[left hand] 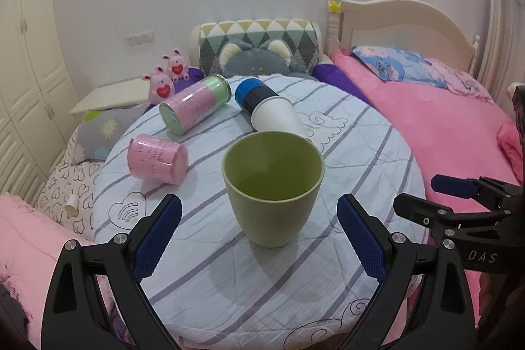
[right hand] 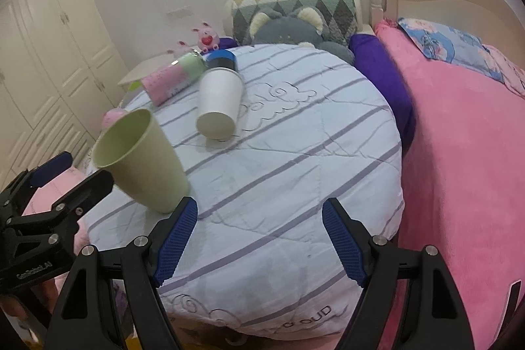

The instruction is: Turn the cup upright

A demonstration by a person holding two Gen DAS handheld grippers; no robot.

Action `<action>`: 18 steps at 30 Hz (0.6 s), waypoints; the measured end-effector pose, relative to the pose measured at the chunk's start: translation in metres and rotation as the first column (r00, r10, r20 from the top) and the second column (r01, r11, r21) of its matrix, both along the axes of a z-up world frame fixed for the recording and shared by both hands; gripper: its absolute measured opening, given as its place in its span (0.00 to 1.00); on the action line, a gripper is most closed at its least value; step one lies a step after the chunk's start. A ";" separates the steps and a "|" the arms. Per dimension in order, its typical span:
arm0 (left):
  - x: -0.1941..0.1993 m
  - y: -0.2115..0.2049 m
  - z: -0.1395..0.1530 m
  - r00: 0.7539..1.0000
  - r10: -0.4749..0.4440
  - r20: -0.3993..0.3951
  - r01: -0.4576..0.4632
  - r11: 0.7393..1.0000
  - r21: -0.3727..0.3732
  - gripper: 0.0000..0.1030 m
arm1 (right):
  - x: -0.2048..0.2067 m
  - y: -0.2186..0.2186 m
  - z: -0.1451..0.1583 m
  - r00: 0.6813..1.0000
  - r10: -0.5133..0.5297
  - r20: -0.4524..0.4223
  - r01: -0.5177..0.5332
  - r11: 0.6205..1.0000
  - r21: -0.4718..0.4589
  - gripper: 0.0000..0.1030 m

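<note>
A green cup stands upright, mouth up, on a round striped cushion. It also shows in the right wrist view. My left gripper is open, its blue pads on either side of the cup and a little short of it, not touching. My right gripper is open and empty over the cushion, to the right of the cup. A white cup lies on its side behind the green one; it also shows in the right wrist view.
A pink cup, a pink-and-green bottle and a blue-capped black container lie on the cushion. Plush toys and pillows sit behind. A pink bed is to the right, wardrobes to the left.
</note>
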State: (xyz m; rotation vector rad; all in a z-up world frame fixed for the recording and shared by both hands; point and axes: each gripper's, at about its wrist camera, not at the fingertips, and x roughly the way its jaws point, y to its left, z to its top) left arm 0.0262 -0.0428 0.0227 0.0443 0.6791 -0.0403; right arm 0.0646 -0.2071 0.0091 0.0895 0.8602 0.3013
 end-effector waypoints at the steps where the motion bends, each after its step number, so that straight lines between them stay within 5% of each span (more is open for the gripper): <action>1: -0.002 0.001 0.000 1.000 -0.001 0.008 0.001 1.000 0.000 0.94 | -0.003 0.002 0.000 1.000 -0.009 0.005 0.009 1.000 -0.004 0.77; 18: -0.032 0.032 -0.010 0.980 -0.015 0.200 0.020 1.000 -0.020 0.94 | -0.046 0.021 0.002 0.968 -0.151 0.200 0.141 0.988 0.062 0.78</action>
